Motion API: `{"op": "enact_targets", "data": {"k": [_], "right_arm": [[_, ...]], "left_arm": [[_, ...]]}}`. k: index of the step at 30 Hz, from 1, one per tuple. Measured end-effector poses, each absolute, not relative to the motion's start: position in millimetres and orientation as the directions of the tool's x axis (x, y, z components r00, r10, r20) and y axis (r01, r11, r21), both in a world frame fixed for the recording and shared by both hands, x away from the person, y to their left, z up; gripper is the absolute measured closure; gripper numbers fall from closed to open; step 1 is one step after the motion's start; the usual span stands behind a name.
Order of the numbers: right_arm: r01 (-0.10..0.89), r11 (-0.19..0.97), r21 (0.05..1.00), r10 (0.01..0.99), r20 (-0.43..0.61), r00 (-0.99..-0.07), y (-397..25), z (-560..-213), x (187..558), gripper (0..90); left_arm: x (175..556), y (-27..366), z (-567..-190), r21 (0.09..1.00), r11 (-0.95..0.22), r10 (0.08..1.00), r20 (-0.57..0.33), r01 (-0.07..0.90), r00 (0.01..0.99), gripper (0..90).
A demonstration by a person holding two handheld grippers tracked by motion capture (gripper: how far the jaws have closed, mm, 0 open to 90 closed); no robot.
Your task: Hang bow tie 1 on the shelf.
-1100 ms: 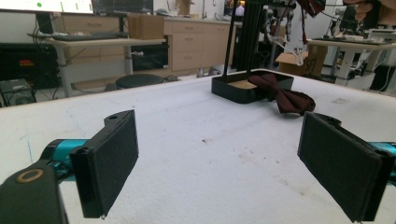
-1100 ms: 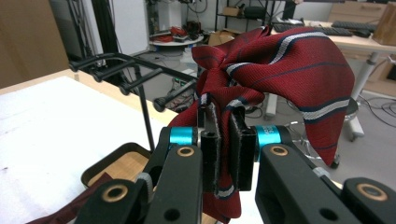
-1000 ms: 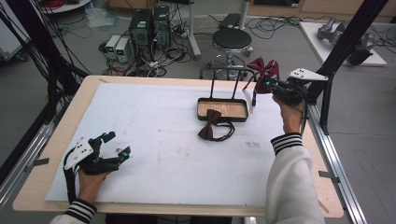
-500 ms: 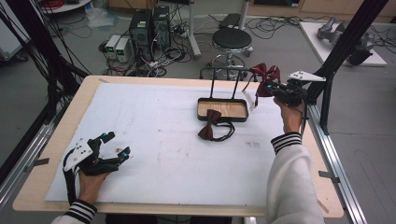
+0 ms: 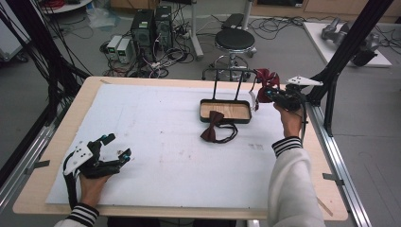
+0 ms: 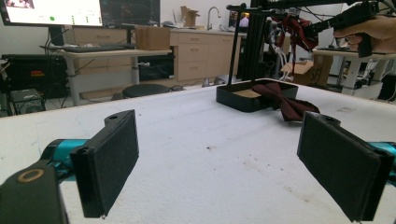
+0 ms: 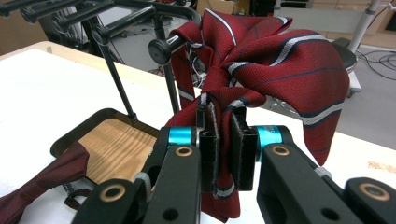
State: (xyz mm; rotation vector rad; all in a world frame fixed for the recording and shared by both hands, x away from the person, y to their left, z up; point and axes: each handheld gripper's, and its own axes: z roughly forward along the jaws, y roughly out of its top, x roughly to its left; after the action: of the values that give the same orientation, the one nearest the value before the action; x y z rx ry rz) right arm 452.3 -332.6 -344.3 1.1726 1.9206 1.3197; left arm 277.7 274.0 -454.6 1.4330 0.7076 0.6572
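The right gripper (image 7: 223,154) is clamped on a striped red bow tie (image 7: 275,60), its jaws pressed together on the fabric just beside the end of the stand's top bar (image 7: 140,18). In the high view this gripper (image 5: 273,94) is raised above the far right part of the tabletop (image 5: 142,137), the forearm in a white sleeve (image 5: 293,189) reaching forward and up from the near edge.

There are two bow ties: the striped one held aloft, and one plain dark red bow tie (image 5: 213,132) draped over the near rim of the single black tray (image 5: 225,111), partly on the tabletop.

The left gripper (image 5: 116,146) rests low on the near left part of the tabletop, jaws wide apart and holding nothing, well apart from the tray.
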Motion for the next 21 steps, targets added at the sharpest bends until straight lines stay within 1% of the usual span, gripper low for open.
{"op": "enact_targets", "data": {"k": [5,8,15,17,18,20,21], "right_arm": [[0.377,0.167,0.911,0.876,0.039,-0.481,-331,-350,453,84.0],[0.398,0.164,0.903,0.879,0.05,-0.474,-332,-356,452,83.5],[0.402,0.164,0.901,0.882,0.049,-0.469,-335,-361,448,83.0],[0.403,0.161,0.901,0.88,0.054,-0.472,-335,-361,448,81.1],[0.399,0.168,0.901,0.88,0.045,-0.473,-334,-361,448,79.6],[0.4,0.162,0.902,0.881,0.05,-0.47,-333,-362,449,68.8],[0.401,0.147,0.904,0.882,0.063,-0.467,-332,-362,449,52.8]], "left_arm": [[277,274,-455,0.999,0.039,0.767,-0.04,0.015,0.64,13.1],[277,274,-455,0.999,0.039,0.766,-0.039,0.014,0.642,13.1],[277,275,-455,0.999,0.04,0.764,-0.04,0.014,0.644,13.1],[277,274,-455,0.999,0.039,0.764,-0.038,0.013,0.644,13.1],[277,275,-455,0.999,0.039,0.764,-0.039,0.014,0.644,13.1],[277,275,-455,0.999,0.039,0.764,-0.038,0.012,0.644,13.1],[277,275,-455,0.999,0.04,0.764,-0.038,0.01,0.644,13.1]]}}
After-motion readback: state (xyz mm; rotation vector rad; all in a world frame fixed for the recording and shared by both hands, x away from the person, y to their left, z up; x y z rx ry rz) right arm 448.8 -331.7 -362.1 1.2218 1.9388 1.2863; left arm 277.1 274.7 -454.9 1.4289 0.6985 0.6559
